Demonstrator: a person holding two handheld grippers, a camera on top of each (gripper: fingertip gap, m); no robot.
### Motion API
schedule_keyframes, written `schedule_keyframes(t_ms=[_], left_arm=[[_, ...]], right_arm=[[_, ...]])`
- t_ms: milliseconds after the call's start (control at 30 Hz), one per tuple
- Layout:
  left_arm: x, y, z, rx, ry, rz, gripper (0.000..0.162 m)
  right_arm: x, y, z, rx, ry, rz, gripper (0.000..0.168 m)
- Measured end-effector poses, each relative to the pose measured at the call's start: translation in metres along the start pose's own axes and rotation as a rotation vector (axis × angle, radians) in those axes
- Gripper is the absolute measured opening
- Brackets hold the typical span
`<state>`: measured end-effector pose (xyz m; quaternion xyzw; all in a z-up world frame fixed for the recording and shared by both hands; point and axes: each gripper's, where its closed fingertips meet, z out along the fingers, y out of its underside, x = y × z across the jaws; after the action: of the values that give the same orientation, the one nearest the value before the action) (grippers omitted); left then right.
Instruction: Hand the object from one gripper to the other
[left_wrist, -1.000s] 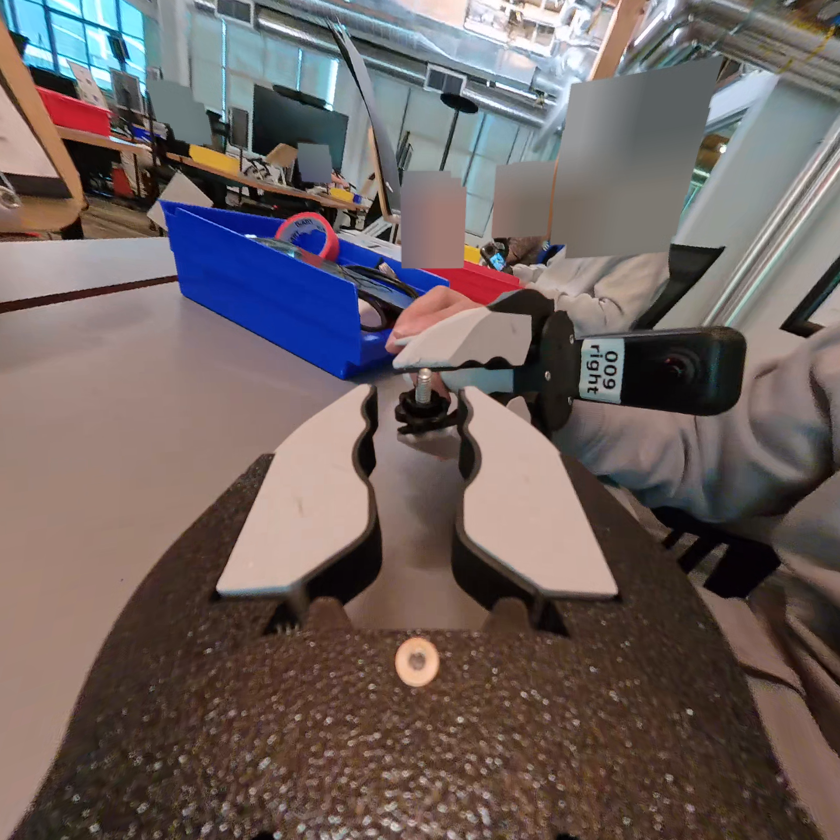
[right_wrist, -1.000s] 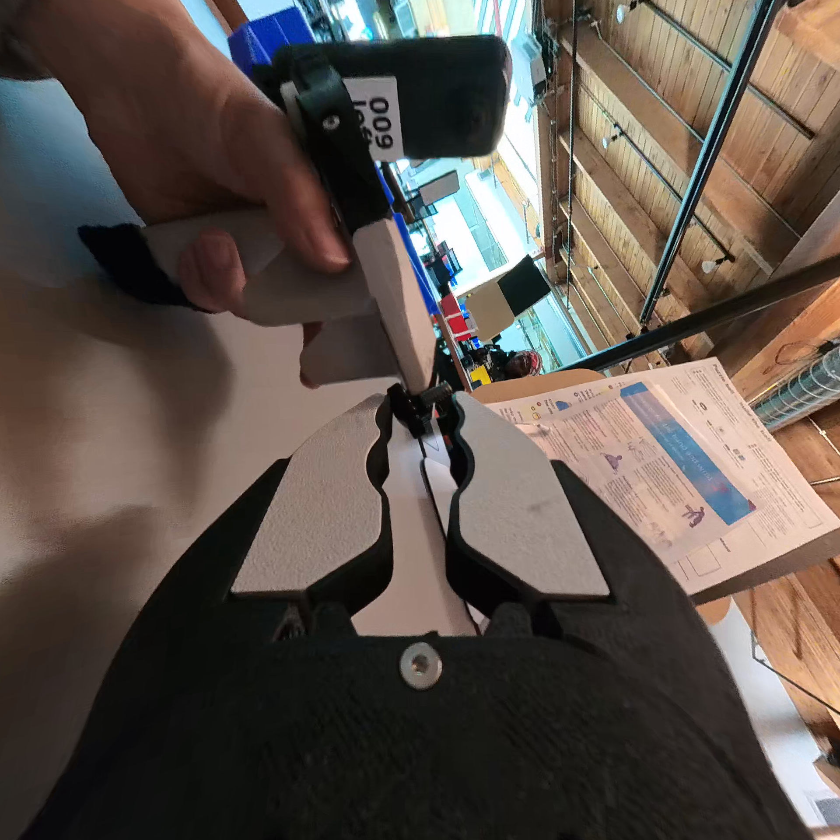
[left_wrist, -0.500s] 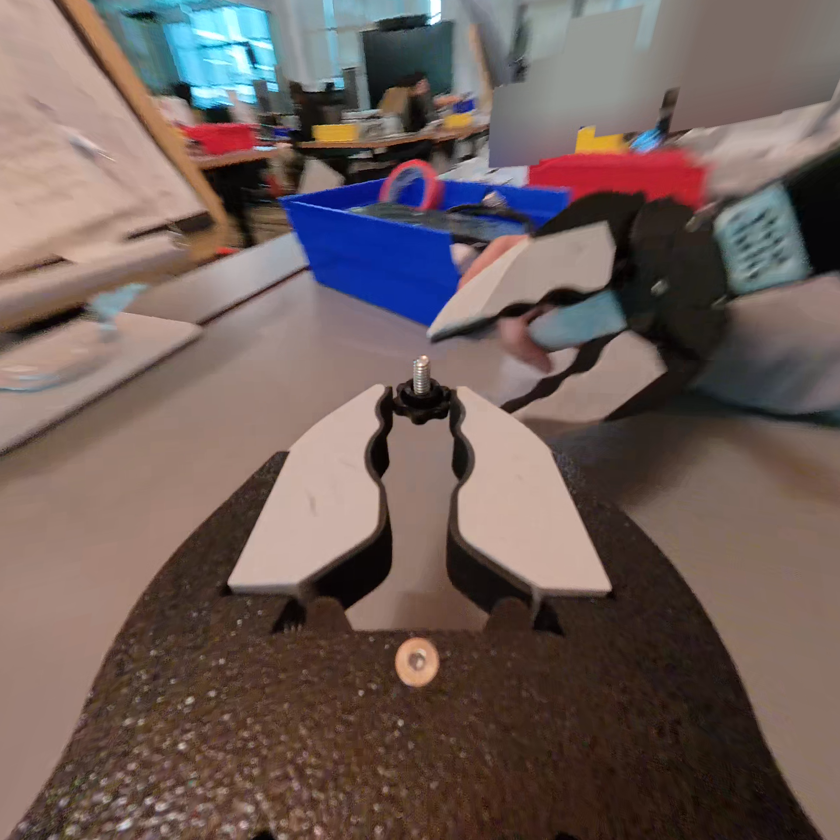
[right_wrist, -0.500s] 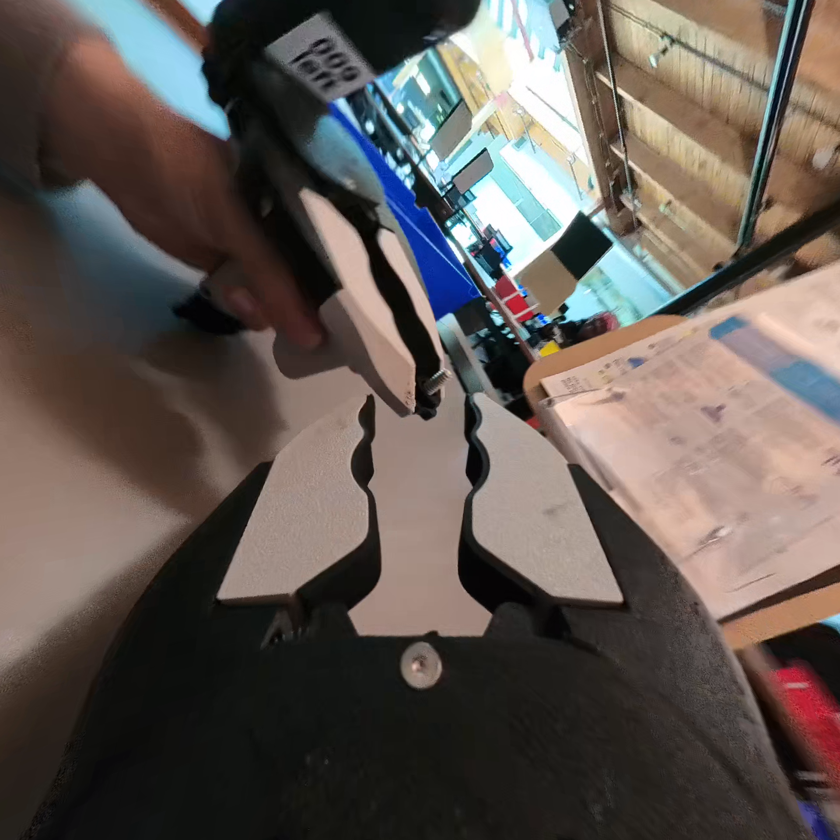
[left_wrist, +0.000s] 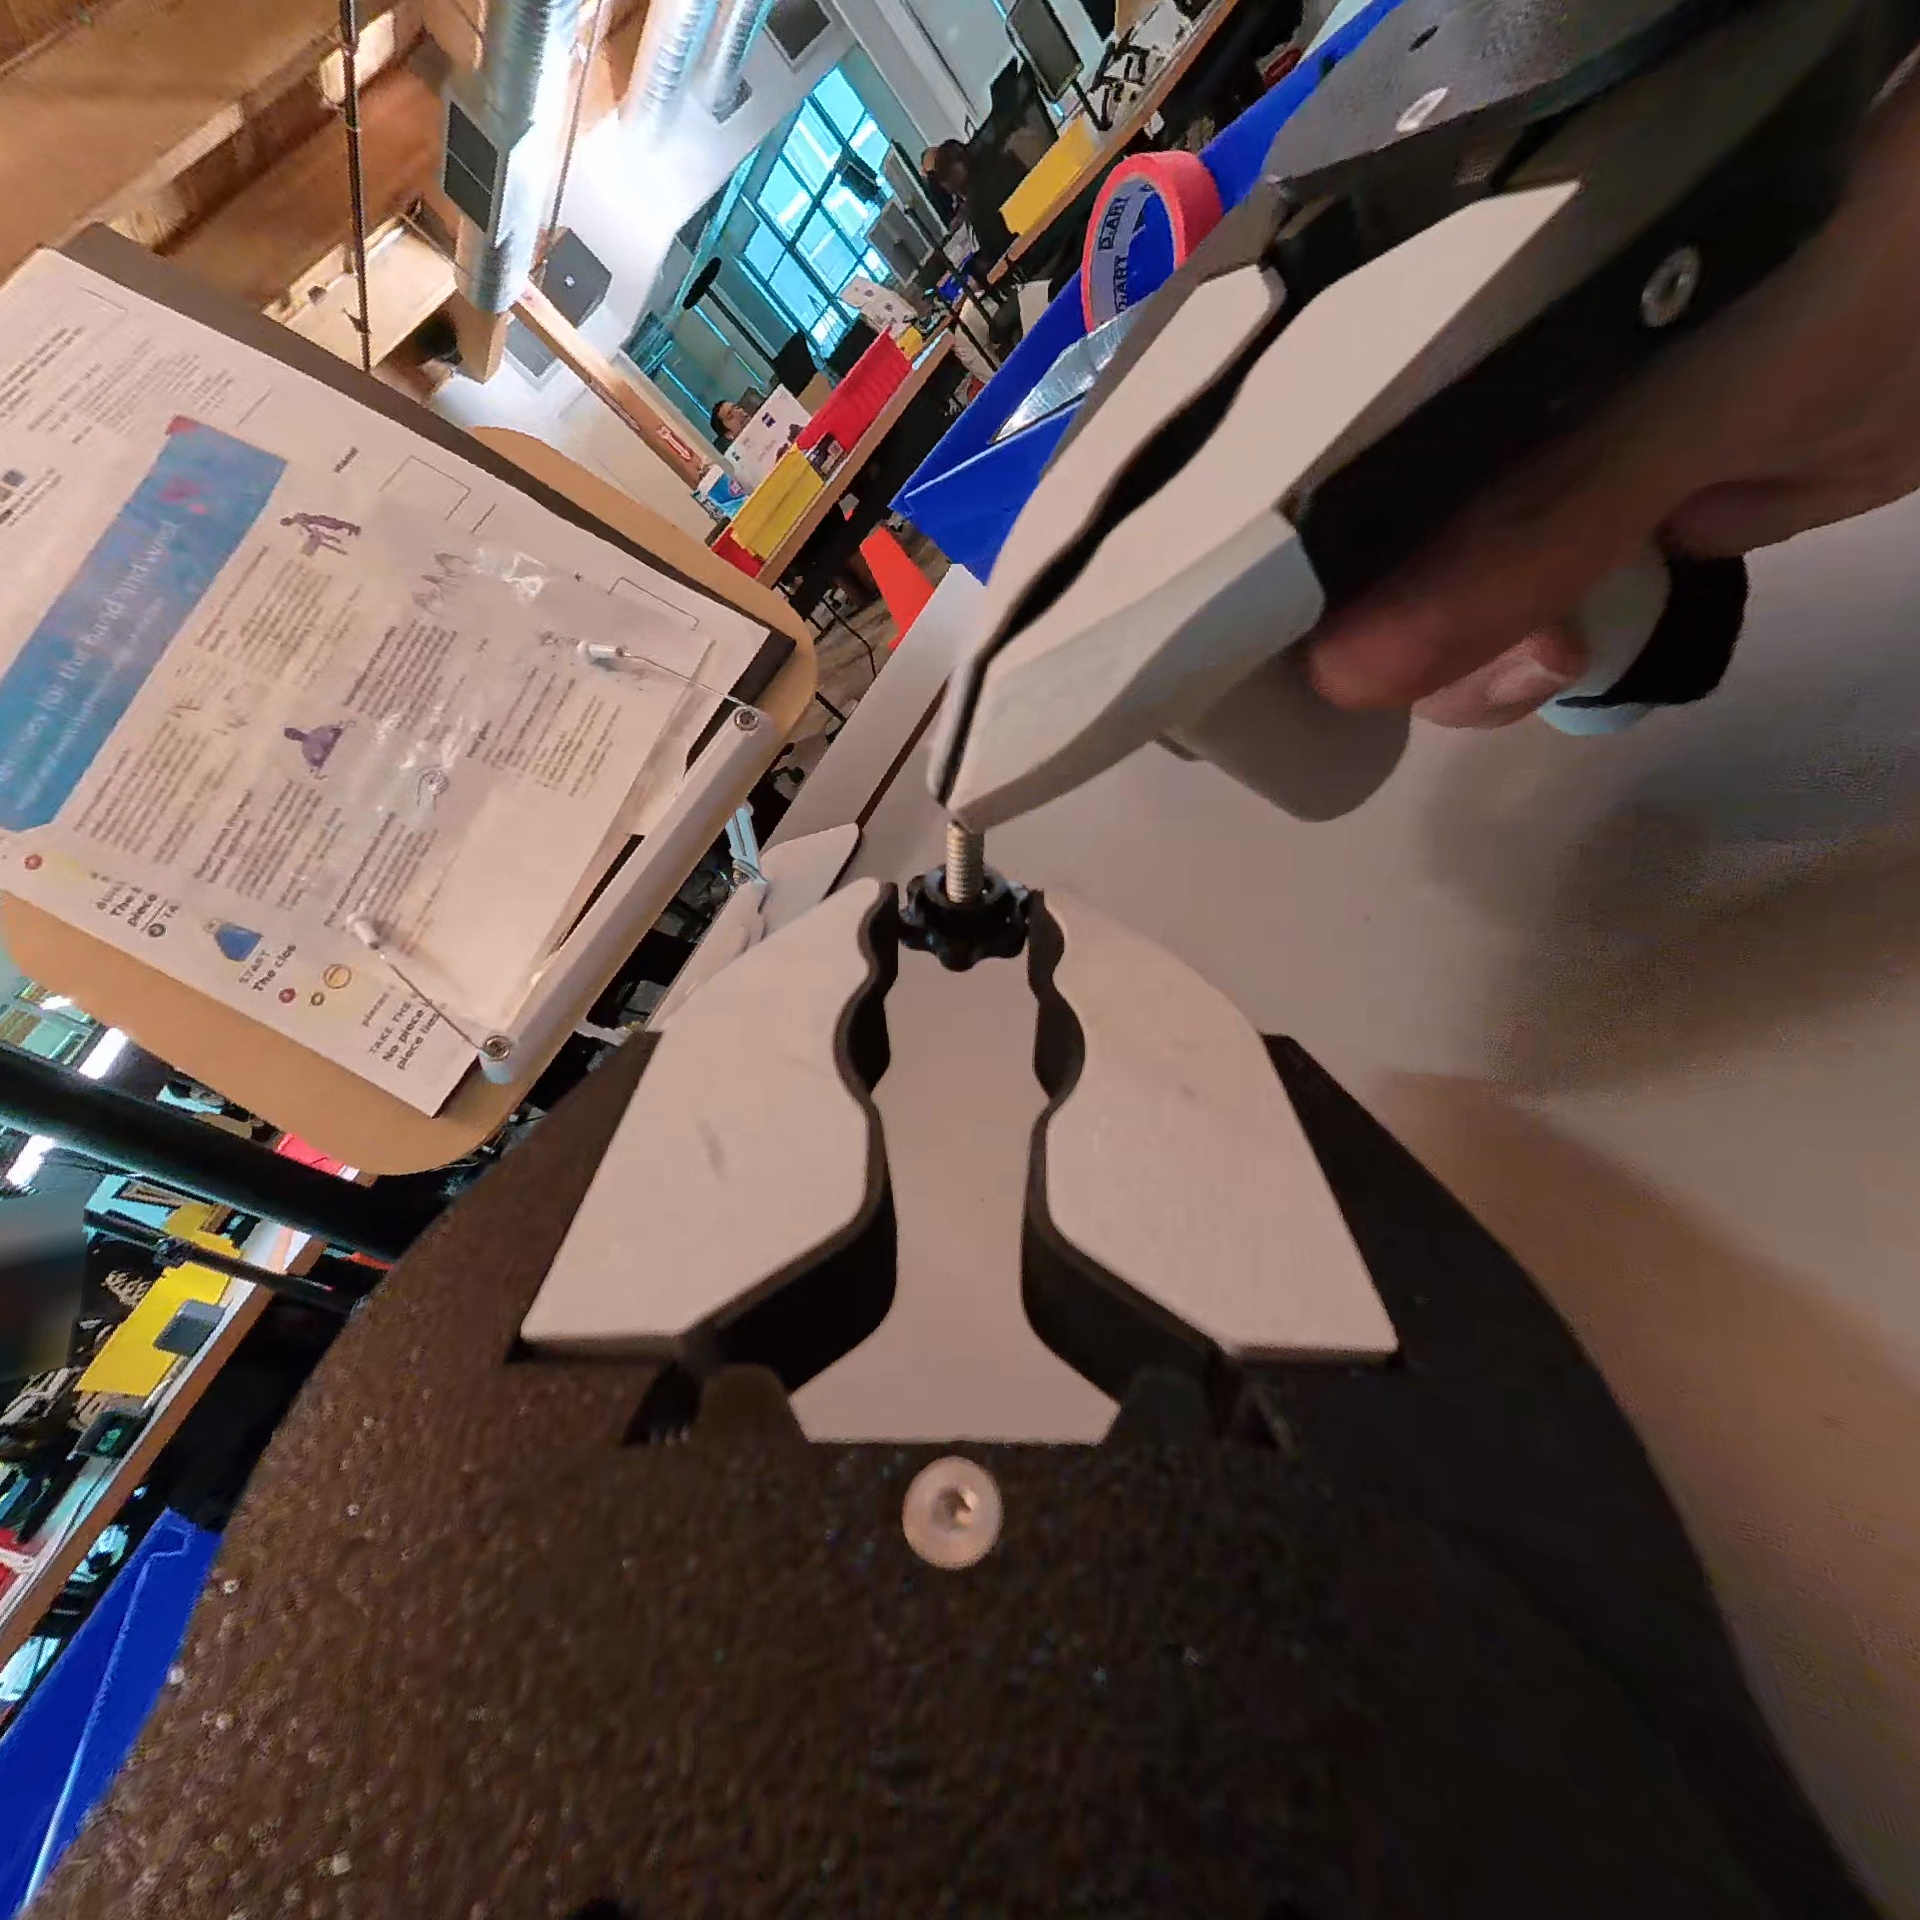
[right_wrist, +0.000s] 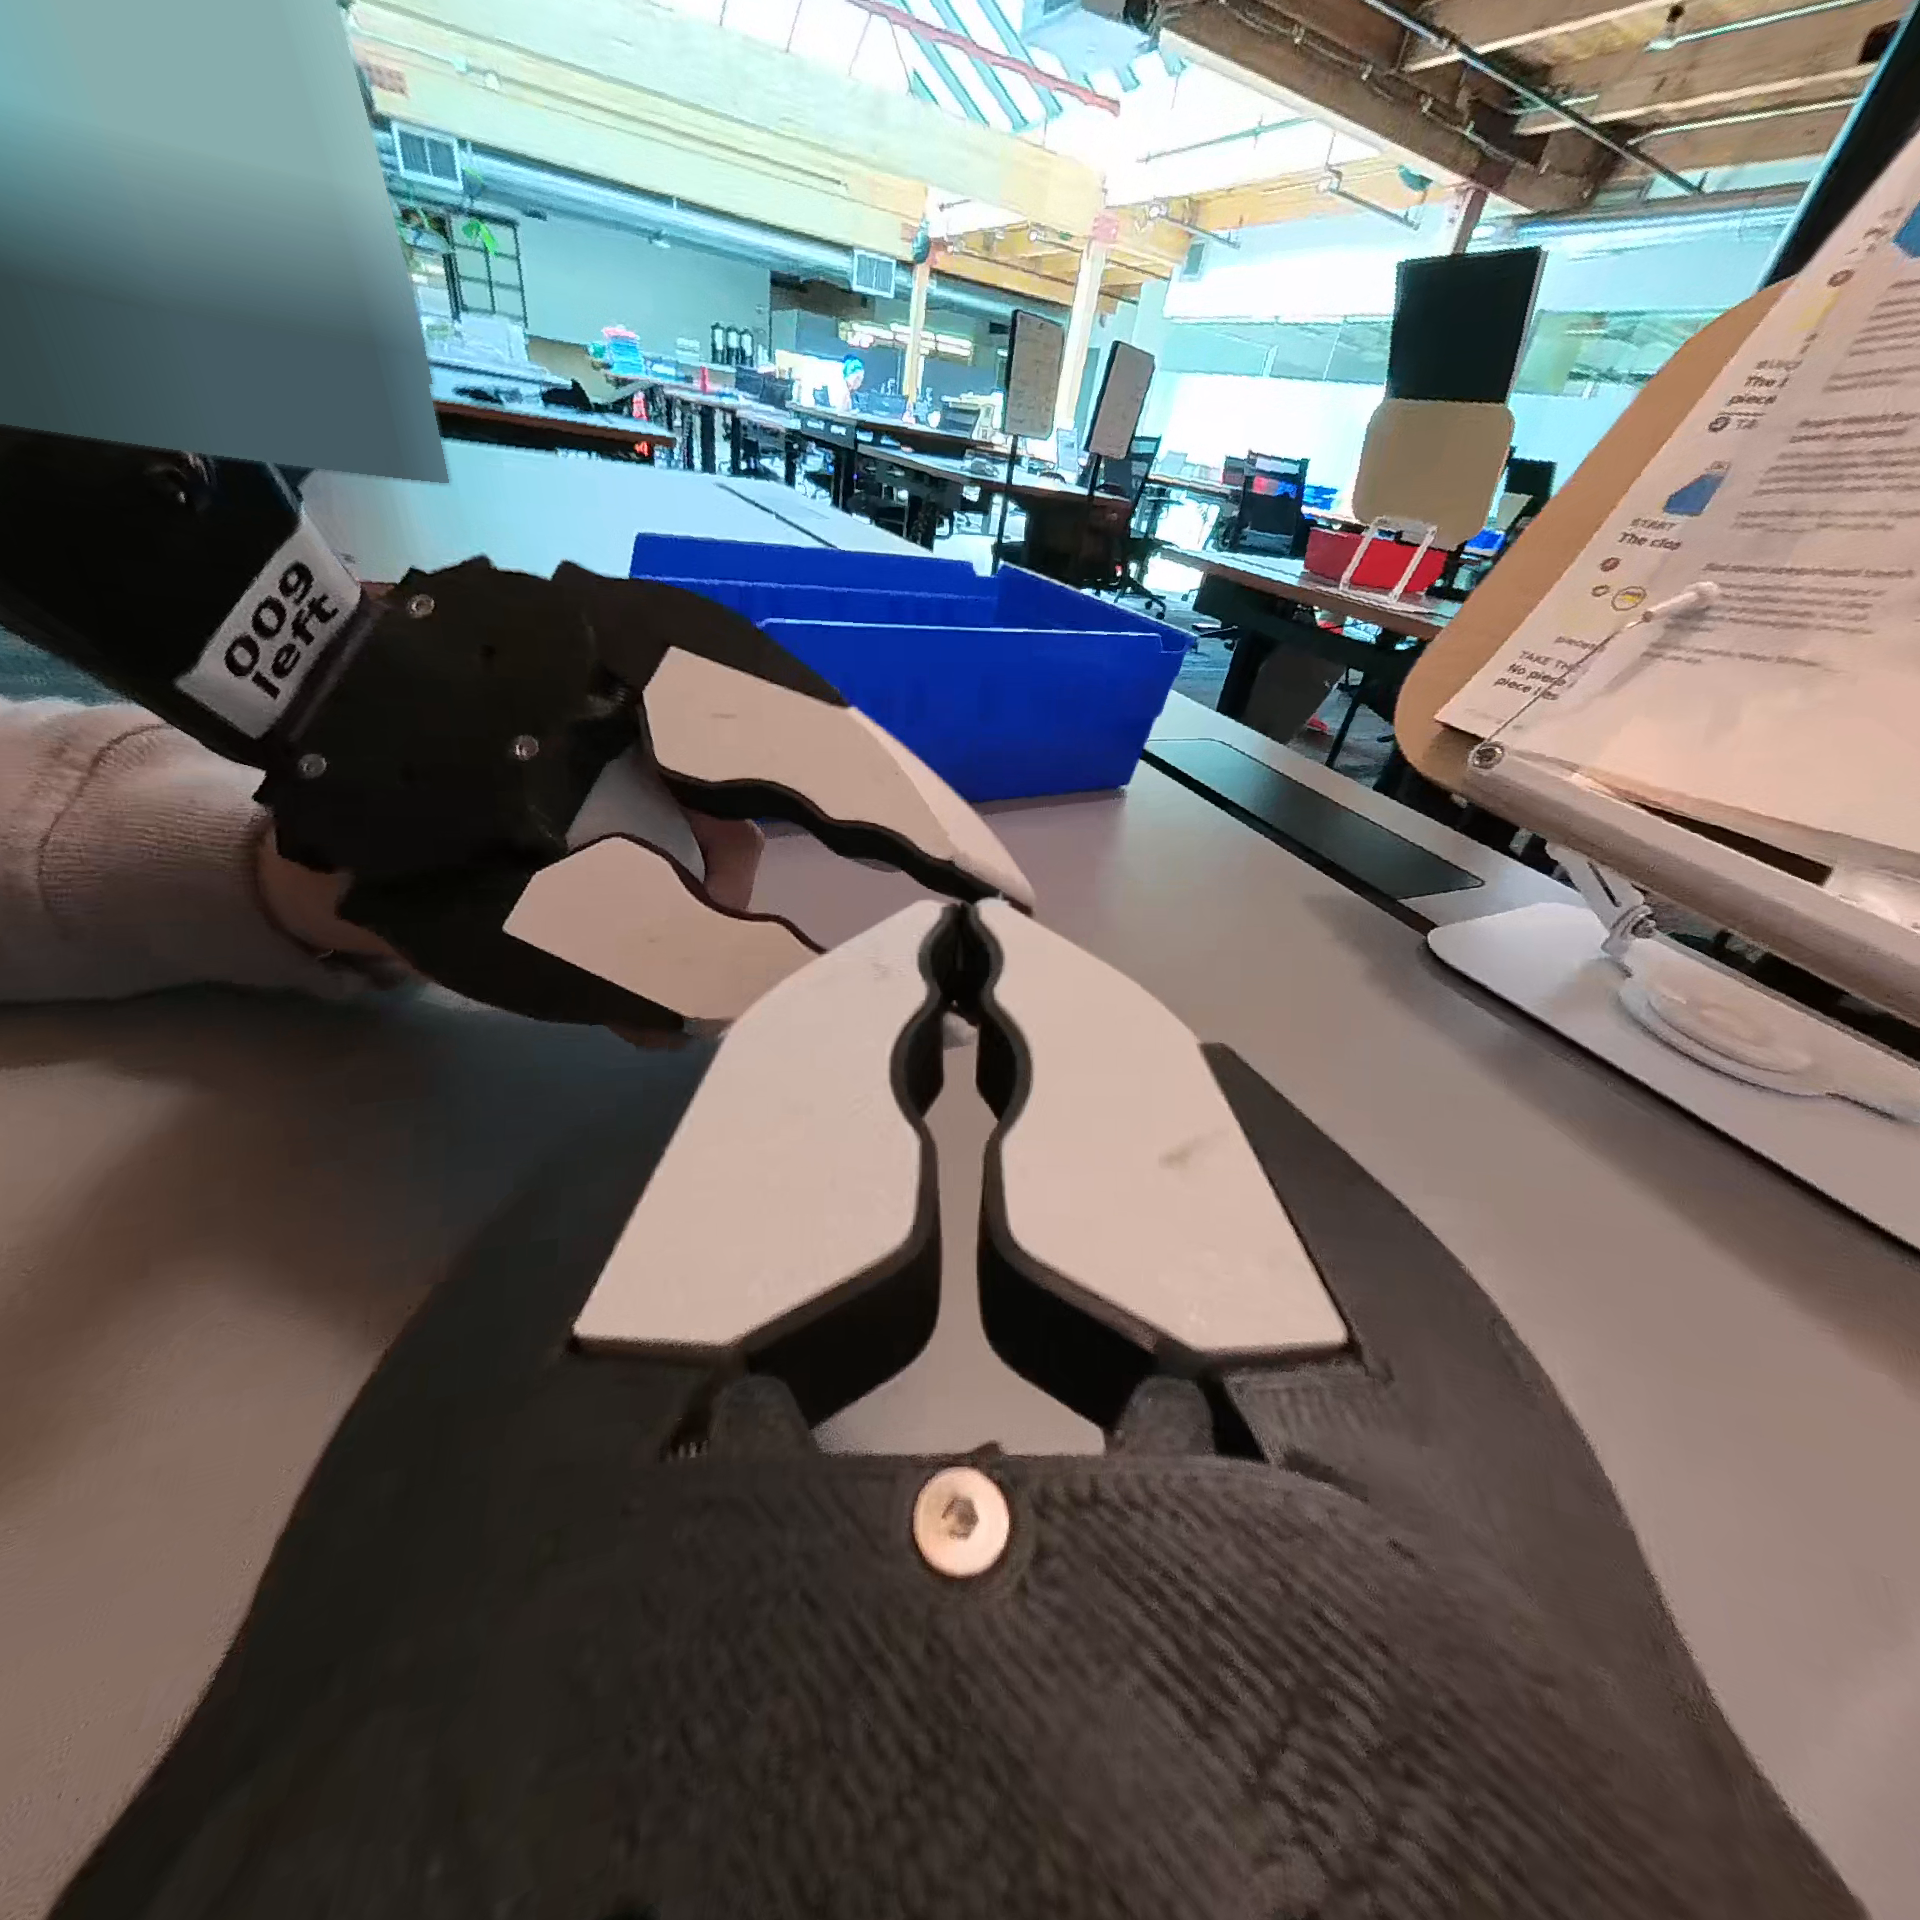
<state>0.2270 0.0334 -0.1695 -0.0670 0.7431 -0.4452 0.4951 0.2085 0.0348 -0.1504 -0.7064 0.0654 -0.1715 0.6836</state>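
Left wrist view: left hand-held gripper (left_wrist: 961, 920) was clenched on the black knob of a small knob screw (left_wrist: 960, 916), held at the fingertips with the threaded stud pointing away from the camera. Right hand-held gripper (left_wrist: 954, 795) came in from the upper right, fingers pressed nearly together, tips right at the end of the stud. It looked clamped on the stud tip, though contact was too small to confirm. Grey bench (left_wrist: 1507, 935) sat beneath, a document stand (left_wrist: 343, 665) to the left, and a blue bin (left_wrist: 987, 457) with a red tape roll (left_wrist: 1143, 229) was far behind.

Right wrist view: right hand-held gripper (right_wrist: 968, 914) was squeezed almost fully together. The knob screw itself was hidden between the tips. Left hand-held gripper (right_wrist: 914, 904) reached in from the left, tips meeting the right one's. Blue bin (right_wrist: 935, 665) sat far centre, the stand (right_wrist: 1714, 623) to the right.

Judged step: mid-handover, both grippers on or at the screw. The next move likely calls for confirming the right gripper's pinch on the stud, then releasing the left and pulling apart straight. A thin threaded stud is a slip risk.
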Motion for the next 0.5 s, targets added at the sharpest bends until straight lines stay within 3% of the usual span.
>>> schedule_keyframes(t_ms=[367, 500], left_arm=[[-0.0005, 0.0026, 0.0007, -0.008, -0.002, 0.009, 0.023], [-0.0002, 0.0020, 0.0008, -0.002, 0.001, 0.005, 0.023]], right_arm=[[0.0052, 0.0036, -0.0001, -0.017, 0.056, -0.057, 0.015], [0.0026, 0.0036, -0.0005, -0.018, 0.038, -0.073, 0.003]])
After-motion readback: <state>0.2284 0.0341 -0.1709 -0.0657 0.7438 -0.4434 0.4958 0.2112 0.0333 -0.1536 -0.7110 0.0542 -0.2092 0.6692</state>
